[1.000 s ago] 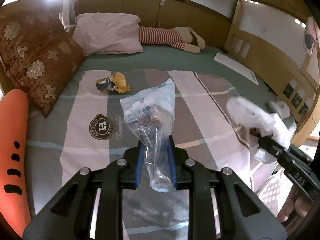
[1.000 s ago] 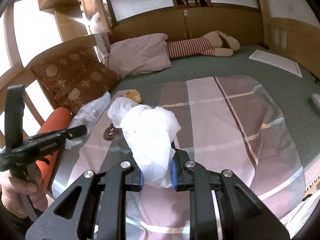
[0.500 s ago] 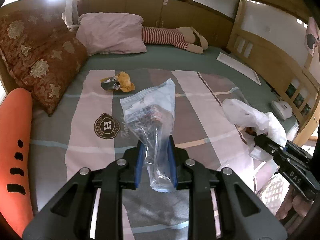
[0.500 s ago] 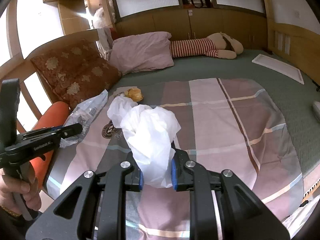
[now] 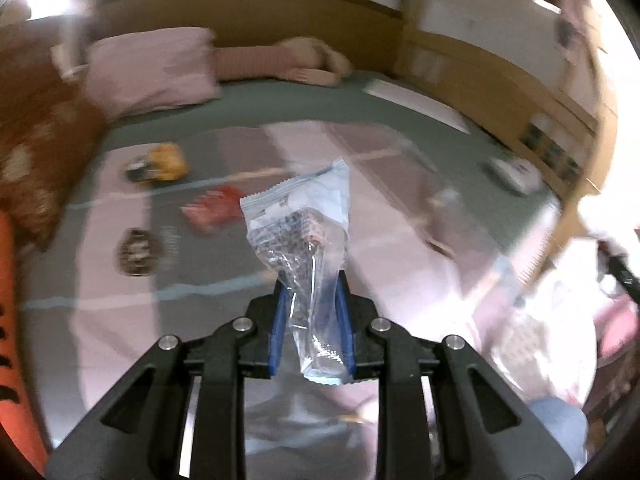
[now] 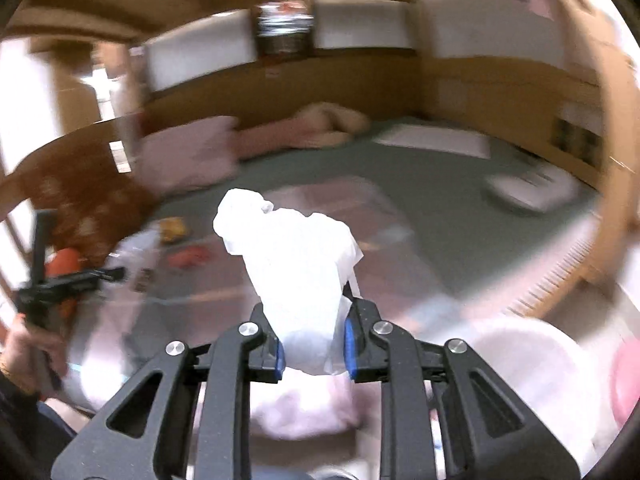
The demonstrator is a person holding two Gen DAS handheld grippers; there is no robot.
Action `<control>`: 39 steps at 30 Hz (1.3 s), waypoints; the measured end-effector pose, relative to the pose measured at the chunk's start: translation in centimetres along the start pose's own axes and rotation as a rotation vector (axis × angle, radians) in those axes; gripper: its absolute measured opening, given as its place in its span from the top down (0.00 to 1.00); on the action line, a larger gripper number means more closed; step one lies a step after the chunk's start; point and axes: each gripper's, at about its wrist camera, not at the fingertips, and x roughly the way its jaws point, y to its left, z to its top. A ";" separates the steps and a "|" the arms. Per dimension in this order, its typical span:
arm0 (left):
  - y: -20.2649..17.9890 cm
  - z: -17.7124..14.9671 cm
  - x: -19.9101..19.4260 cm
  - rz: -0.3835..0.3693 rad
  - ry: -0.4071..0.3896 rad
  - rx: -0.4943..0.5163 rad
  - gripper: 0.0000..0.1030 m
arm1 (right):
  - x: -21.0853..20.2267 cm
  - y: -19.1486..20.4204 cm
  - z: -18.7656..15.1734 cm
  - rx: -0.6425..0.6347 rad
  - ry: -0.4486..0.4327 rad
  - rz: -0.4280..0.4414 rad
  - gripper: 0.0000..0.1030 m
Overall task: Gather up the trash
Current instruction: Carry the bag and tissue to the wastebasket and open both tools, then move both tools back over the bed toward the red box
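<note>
Blue-padded fingers of our left gripper (image 5: 312, 332) clamp the lower end of a clear plastic packet (image 5: 302, 236), which stands up between them with its crimped white top tilted away. Our right gripper (image 6: 314, 344) carries a crumpled white plastic bag (image 6: 296, 264) that bulges upward from between its fingers; those jaws have just been opening a little, and the bag remains between the pads, which we still see pressing its bottom.

Beyond the left fingertips, on the striped pink-and-grey bedspread (image 5: 120, 320), lie a red wrapper (image 5: 212, 208) just to the left of the packet and, farther off to the left, a yellow wrapper (image 5: 160, 162). Both views are blurred.

Below and to the right of the right fingers, a pale round container (image 6: 532, 364) shows at the bed's edge; we cannot tell what it is. Far left of the same fingers, a hand (image 6: 28, 344) grips the other tool's handle.
</note>
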 end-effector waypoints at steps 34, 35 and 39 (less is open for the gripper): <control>5.8 1.7 -1.4 0.199 -0.031 -0.074 0.06 | 7.9 13.0 2.3 -0.143 0.094 0.227 0.07; 8.3 1.7 -1.9 0.248 -0.043 -0.121 0.06 | 8.9 14.9 2.6 -0.175 0.104 0.247 0.05; 14.7 2.4 -4.5 0.296 -0.093 -0.270 0.06 | 15.5 23.4 3.2 -0.362 0.149 0.338 0.05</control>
